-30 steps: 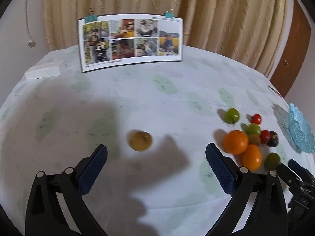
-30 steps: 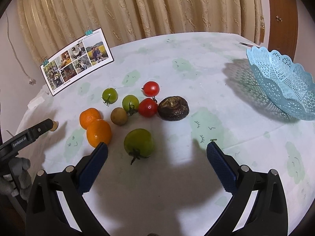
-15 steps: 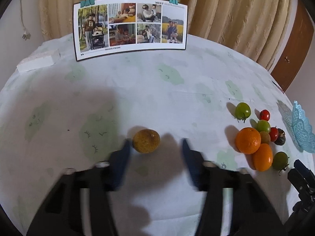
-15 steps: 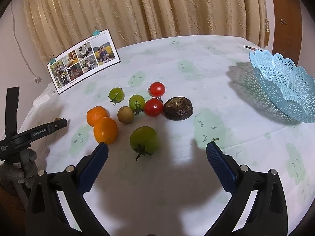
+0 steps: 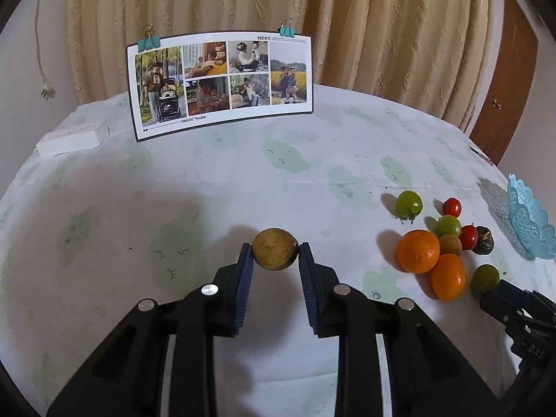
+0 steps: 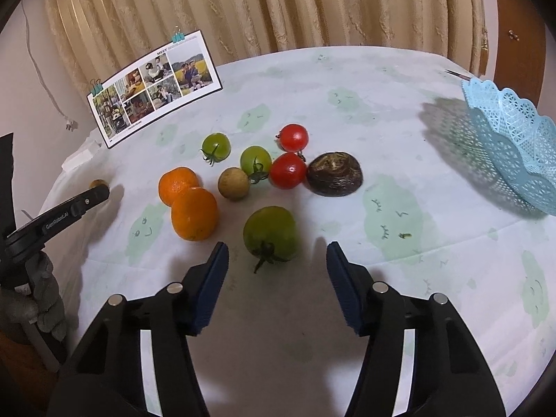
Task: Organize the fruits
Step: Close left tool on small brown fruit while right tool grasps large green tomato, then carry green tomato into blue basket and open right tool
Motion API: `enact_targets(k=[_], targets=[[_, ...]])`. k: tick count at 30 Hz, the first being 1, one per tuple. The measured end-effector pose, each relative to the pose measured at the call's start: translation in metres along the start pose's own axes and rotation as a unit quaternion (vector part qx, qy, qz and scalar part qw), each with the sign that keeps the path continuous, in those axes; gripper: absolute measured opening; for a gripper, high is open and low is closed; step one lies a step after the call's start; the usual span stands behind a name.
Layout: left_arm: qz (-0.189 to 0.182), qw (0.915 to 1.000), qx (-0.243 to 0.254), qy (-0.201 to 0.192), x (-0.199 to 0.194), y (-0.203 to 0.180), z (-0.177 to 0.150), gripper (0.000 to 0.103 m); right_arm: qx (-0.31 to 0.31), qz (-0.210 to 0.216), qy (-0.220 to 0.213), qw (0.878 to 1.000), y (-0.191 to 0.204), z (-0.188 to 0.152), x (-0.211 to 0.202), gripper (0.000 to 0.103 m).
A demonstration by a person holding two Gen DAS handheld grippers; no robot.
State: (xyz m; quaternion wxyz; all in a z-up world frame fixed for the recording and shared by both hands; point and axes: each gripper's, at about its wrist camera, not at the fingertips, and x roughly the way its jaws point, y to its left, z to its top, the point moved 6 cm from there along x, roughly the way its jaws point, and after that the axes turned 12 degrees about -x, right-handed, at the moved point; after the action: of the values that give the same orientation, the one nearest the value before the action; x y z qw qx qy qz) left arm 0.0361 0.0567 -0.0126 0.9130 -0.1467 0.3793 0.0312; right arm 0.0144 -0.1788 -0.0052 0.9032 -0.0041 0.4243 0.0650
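Fruits lie in two places on the table (image 5: 243,173): one brownish-yellow round fruit (image 5: 274,249) alone near the middle, and a cluster toward the right edge, just short of the blue basket (image 6: 514,139). The left gripper (image 5: 274,257) has its blue pads pressed against both sides of the lone fruit, so it is clamped on it at the fingertips, low to the cloth; I cannot tell whether the fruit is lifted or rests on the table. That grip at the widest part makes sense for a small sphere that would otherwise roll away. The stray piece is well apart from the rest, which is probably why this gripper goes for it while the other one works the pile. The right gripper (image 6: 276,264) hovers with its jaws spread wide and nothing between them, the big green tomato (image 6: 271,234) sitting just ahead of the gap, stem toward the camera; it looks lined up as the next pick. Behind it the two oranges (image 6: 191,205) touch each other, and a tan fruit (image 6: 233,183), a green tomato (image 6: 256,160), a red tomato (image 6: 287,170) and a dark wrinkled fruit (image 6: 334,173) sit packed in a row, with another green tomato (image 6: 216,146) and another red one (image 6: 294,137) slightly behind. The basket appears empty from the part visible, so the sorting seems barely begun. A photo card (image 5: 222,83) stands at the far edge, out of the way.
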Motion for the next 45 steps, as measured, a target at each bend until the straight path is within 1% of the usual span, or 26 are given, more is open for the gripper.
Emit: enact_targets(k=[3,4,5,7,8,12,17,20,22,26,30,33,37,39,40,41,45], targets=[[-0.002,1.0000,-0.001,0.001,0.001,0.001,0.000,0.027,-0.005,-0.007,0.012,1.000,0.003,0.006,0.011,0.058],[-0.002,1.0000,-0.001,0.001,0.001,0.001,0.000,0.027,-0.006,-0.010,0.012,1.000,0.002,0.007,0.012,0.056],[-0.001,1.0000,-0.001,0.001,0.002,0.001,0.000,0.027,-0.010,-0.008,0.012,1.000,0.004,0.009,0.014,0.045],[0.000,1.0000,-0.002,-0.001,0.001,0.001,0.001,0.027,-0.008,-0.010,0.014,1.000,0.002,0.009,0.015,0.036],[0.000,1.0000,-0.001,-0.002,0.000,0.001,0.001,0.027,-0.004,-0.006,0.014,1.000,0.001,0.008,0.015,0.036],[-0.002,1.0000,-0.001,-0.009,-0.006,-0.003,0.003,0.027,0.015,-0.004,0.005,1.000,-0.008,0.006,0.006,0.036],[-0.008,0.9998,0.008,-0.019,-0.018,-0.016,0.006,0.027,0.048,-0.017,-0.028,0.998,-0.036,0.008,-0.020,0.036],[-0.014,0.9995,0.016,-0.024,-0.024,-0.028,0.007,0.027,0.063,-0.042,-0.057,0.996,-0.057,0.014,-0.040,0.036],[-0.020,0.9991,0.025,-0.028,-0.028,-0.038,0.009,0.027,0.077,-0.068,-0.079,0.992,-0.075,0.017,-0.055,0.036],[-0.029,0.9981,0.042,-0.035,-0.036,-0.057,0.010,0.027,0.105,-0.107,-0.104,0.983,-0.115,0.021,-0.078,0.036],[-0.039,0.9968,0.058,-0.037,-0.042,-0.079,0.011,0.027,0.127,-0.147,-0.105,0.975,-0.154,0.017,-0.090,0.036],[-0.046,0.9961,0.067,-0.034,-0.042,-0.095,0.009,0.027,0.145,-0.164,-0.106,0.970,-0.182,0.011,-0.096,0.036],[-0.051,0.9948,0.081,-0.034,-0.040,-0.117,0.006,0.027,0.162,-0.186,-0.099,0.964,-0.211,0.002,-0.093,0.037],[-0.053,0.9942,0.088,-0.032,-0.038,-0.128,0.005,0.027,0.171,-0.180,-0.099,0.964,-0.222,-0.003,-0.091,0.041],[-0.055,0.9937,0.093,-0.031,-0.037,-0.134,0.004,0.027,0.177,-0.178,-0.101,0.963,-0.227,-0.006,-0.092,0.051],[-0.055,0.9934,0.096,-0.031,-0.037,-0.139,0.004,0.028,0.182,-0.179,-0.106,0.961,-0.230,-0.009,-0.094,0.055],[-0.064,0.9911,0.113,-0.029,-0.033,-0.168,0.001,0.027,0.193,-0.177,-0.119,0.958,-0.241,-0.017,-0.101,0.056]])
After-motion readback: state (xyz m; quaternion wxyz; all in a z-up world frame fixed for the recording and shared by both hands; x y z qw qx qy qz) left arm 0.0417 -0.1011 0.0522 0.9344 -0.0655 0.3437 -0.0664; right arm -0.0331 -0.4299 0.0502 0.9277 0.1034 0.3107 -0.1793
